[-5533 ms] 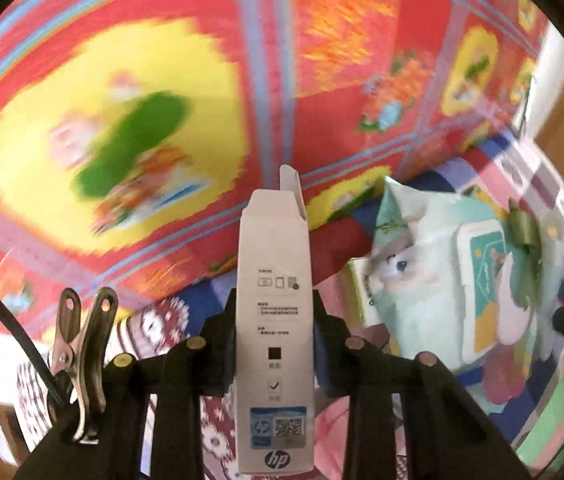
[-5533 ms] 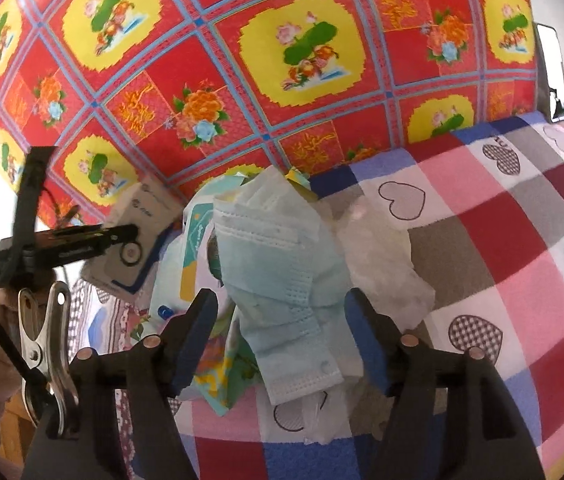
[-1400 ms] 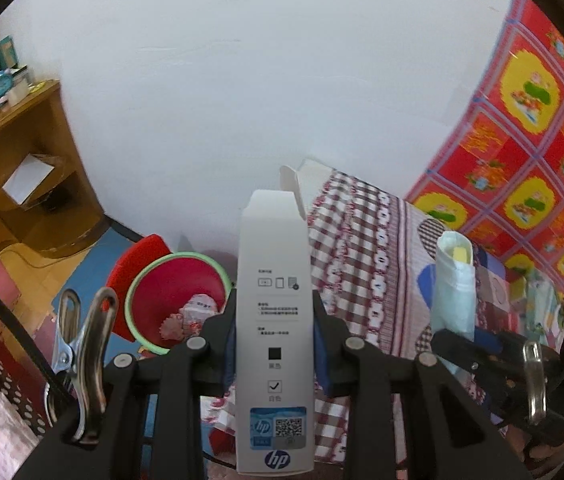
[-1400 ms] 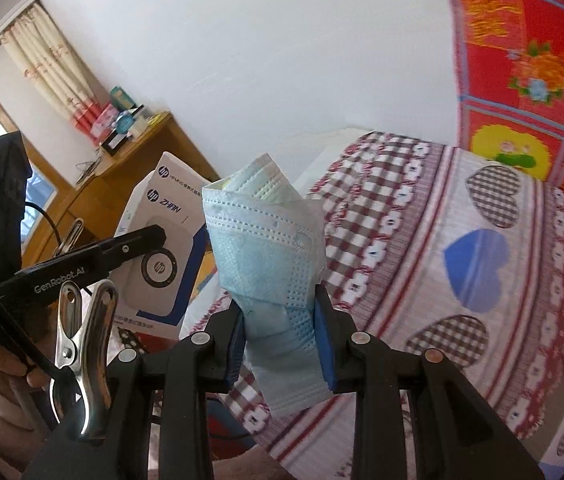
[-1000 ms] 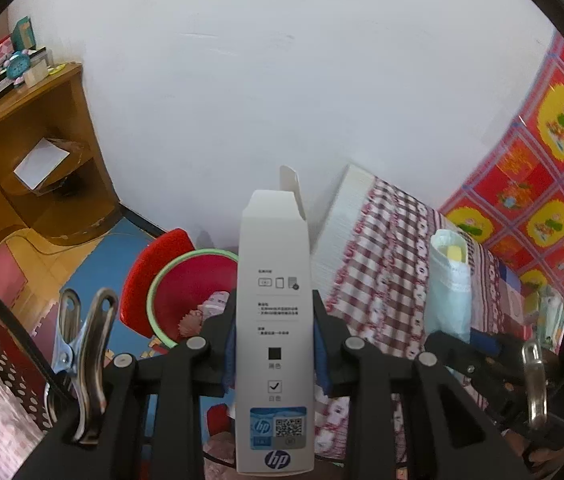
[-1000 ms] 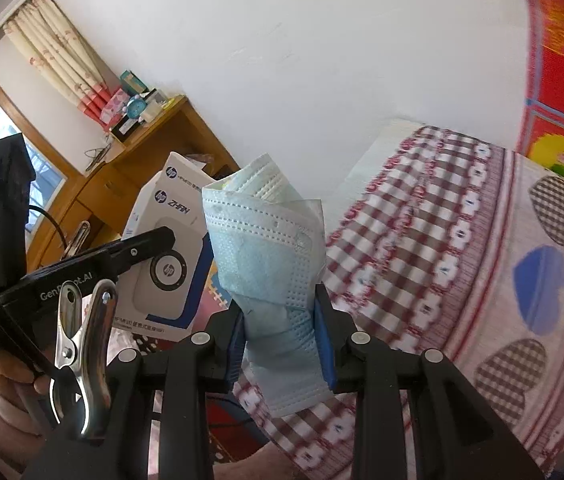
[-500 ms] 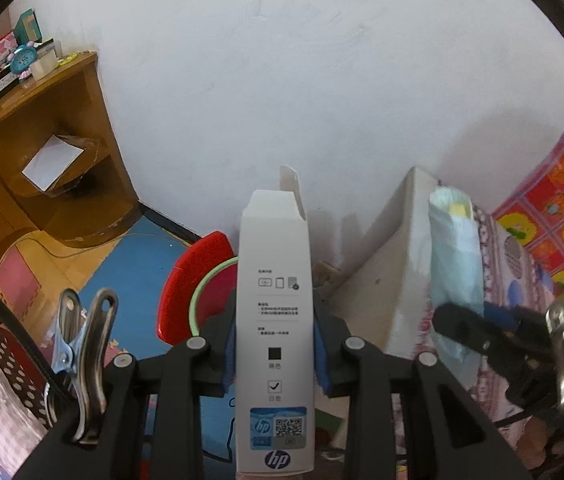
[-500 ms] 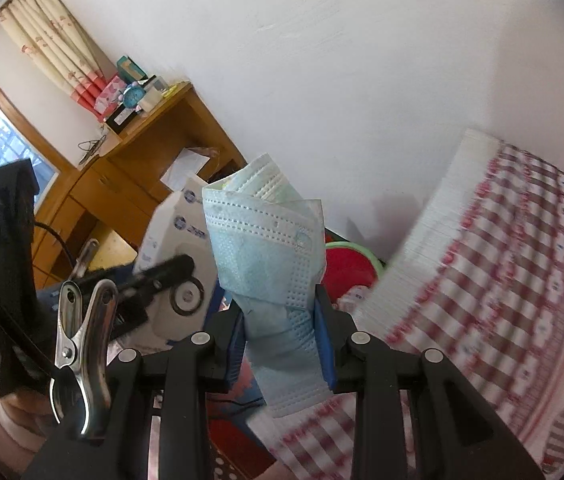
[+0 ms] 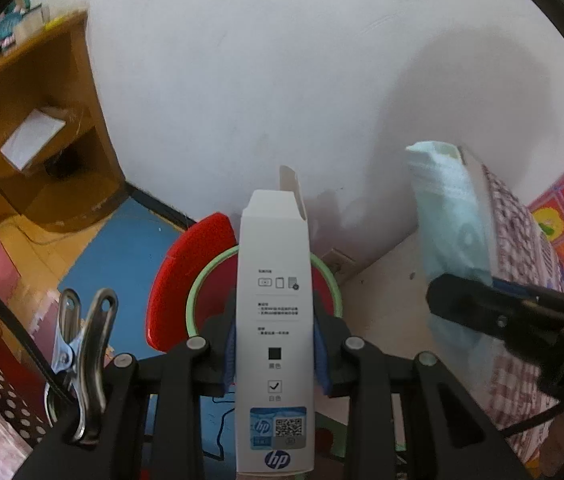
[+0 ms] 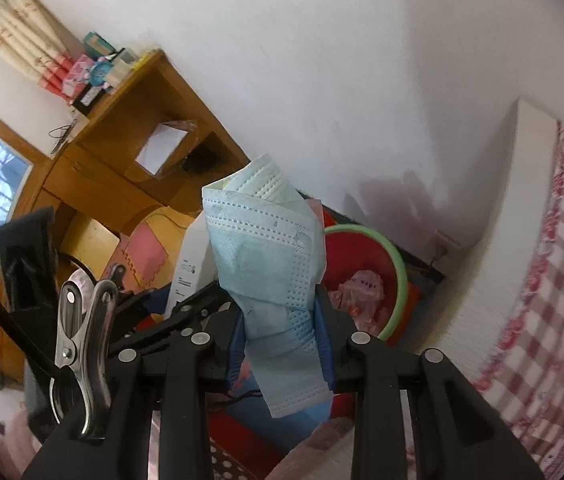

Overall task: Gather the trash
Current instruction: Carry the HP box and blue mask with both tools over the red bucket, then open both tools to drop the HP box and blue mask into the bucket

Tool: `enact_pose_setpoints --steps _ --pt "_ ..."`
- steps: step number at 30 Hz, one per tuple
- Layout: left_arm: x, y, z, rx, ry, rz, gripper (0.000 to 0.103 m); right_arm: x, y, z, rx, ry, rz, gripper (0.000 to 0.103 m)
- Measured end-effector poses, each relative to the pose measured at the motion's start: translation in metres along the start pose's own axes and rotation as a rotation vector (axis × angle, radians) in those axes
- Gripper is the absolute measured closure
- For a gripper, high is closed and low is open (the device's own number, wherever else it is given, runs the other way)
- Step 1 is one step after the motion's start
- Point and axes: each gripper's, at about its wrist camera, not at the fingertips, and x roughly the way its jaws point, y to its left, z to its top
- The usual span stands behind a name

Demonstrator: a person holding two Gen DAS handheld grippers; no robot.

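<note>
My left gripper [image 9: 275, 354] is shut on a tall white HP carton [image 9: 275, 320] and holds it upright above a red bin with a green rim [image 9: 206, 280]. My right gripper [image 10: 280, 344] is shut on a folded light-blue face mask [image 10: 268, 256]. The red bin [image 10: 392, 276] lies on the floor just behind the mask and has crumpled wrappers [image 10: 360, 290] in it. In the left wrist view the mask [image 9: 448, 216] and the right gripper's finger [image 9: 482, 312] show at the right. The carton [image 10: 192, 260] shows left of the mask.
A bed with a red-checked sheet [image 10: 554, 280] runs along the right, its white side [image 10: 494, 264] next to the bin. A wooden desk [image 10: 130, 148] stands at the left against the white wall [image 9: 282, 80]. Blue and pink floor mats [image 9: 102, 256] lie in front of it.
Both grippers have swung further left, off the bed. The red bin has come closer, under the carton and behind the mask. Both grips are unchanged.
</note>
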Motion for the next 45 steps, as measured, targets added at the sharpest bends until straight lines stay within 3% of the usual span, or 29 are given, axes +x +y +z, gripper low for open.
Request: enact_pose_setpoints --steps 6,12,19,29,40,45 --pt "0.03 0.029 -0.002 -0.056 0.067 -0.03 0.072 0.035 -0.001 0.001 0.057 0.072 -0.025 0.072" --pt "0.053 0.035 -0.005 -0.031 0.1 -0.022 0.072 0.064 -0.004 0.006 0.099 0.128 -0.058 0.072" --pt "0.092 0.048 -0.005 -0.077 0.155 -0.043 0.072 0.09 -0.015 0.009 0.155 0.174 -0.099 0.072" --pt "0.142 0.054 0.0 -0.098 0.229 -0.047 0.072 0.126 -0.039 0.016 0.26 0.212 -0.152 0.072" --pt "0.171 0.054 0.005 -0.087 0.275 -0.032 0.07 0.141 -0.05 0.02 0.309 0.23 -0.196 0.069" --pt "0.171 0.049 0.003 -0.076 0.266 -0.047 0.062 0.14 -0.052 0.021 0.325 0.223 -0.207 0.067"
